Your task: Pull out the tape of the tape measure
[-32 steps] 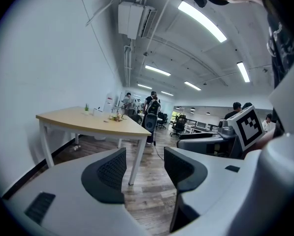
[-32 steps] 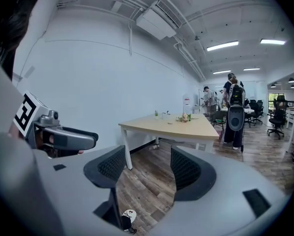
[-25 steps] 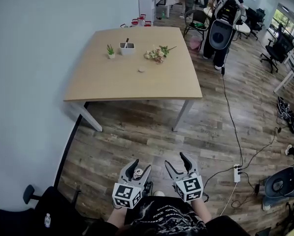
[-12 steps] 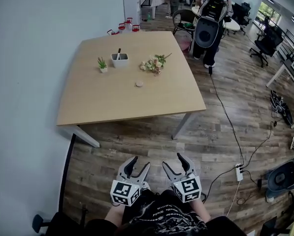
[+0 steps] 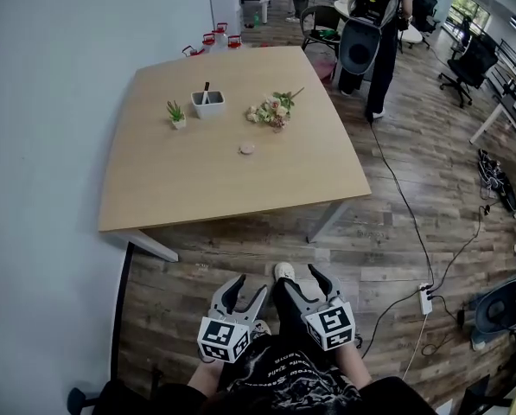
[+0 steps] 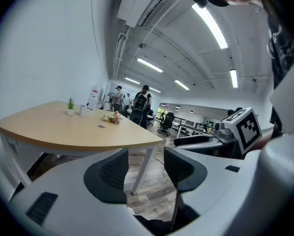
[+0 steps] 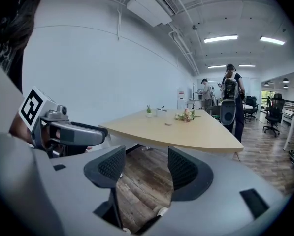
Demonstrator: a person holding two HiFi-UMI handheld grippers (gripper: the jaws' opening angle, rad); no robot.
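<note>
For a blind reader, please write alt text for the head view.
The left gripper and right gripper, both open and empty, hang over a wooden floor. Ahead, a table holds a plant, a white pot and flowers.

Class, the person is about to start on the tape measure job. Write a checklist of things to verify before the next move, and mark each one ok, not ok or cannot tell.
1. Left gripper open with nothing between its jaws: ok.
2. Right gripper open with nothing between its jaws: ok.
3. Small round thing on the table is the tape measure: cannot tell, too small.
4. Grippers within reach of it: not ok; both hang over the floor, short of the table's near edge.
5. Round thing lies apart from the flowers: ok.
</note>
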